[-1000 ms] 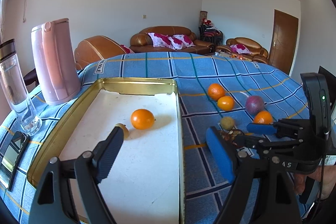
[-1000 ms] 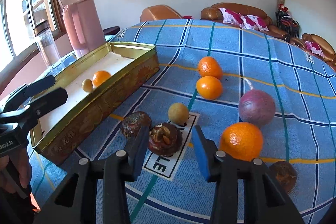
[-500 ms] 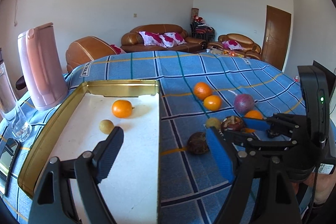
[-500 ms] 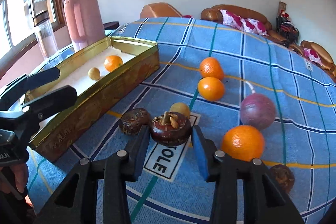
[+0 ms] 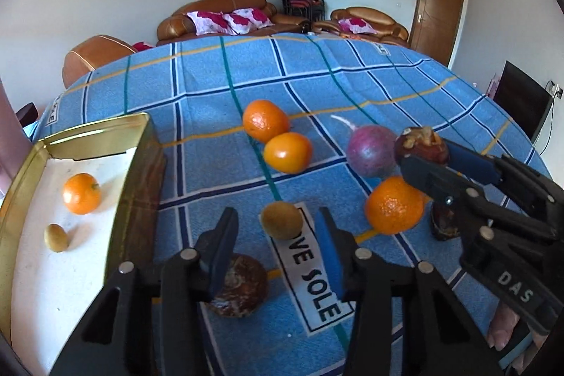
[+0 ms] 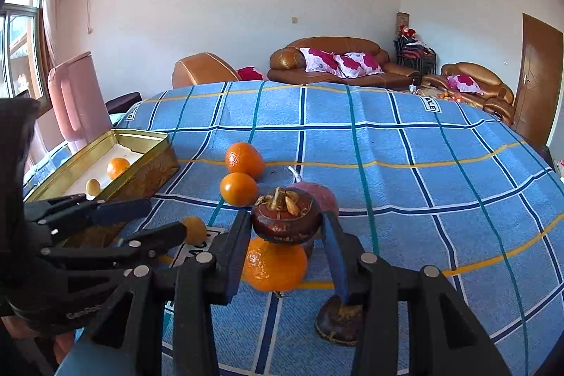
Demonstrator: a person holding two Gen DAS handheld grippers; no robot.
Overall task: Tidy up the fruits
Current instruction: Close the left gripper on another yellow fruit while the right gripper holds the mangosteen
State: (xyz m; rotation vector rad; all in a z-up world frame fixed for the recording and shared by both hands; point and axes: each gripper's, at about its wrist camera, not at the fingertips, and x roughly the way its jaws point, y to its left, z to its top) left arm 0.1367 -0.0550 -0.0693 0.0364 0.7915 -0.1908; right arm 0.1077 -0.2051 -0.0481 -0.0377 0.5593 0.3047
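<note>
holding the dark mangosteen (image 6: 286, 217) off the blue cloth (image 6: 405, 192), my right gripper (image 6: 285, 236) was clamped on its sides so it could travel toward the gold tin (image 6: 148, 171). my left gripper (image 5: 275, 252) was closing around the small tan fruit (image 5: 282, 220), pads not yet touching.

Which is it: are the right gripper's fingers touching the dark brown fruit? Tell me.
Touching. In the right wrist view the right gripper has both fingers pressed against the sides of the dark brown fruit, holding it above the tablecloth.
</note>
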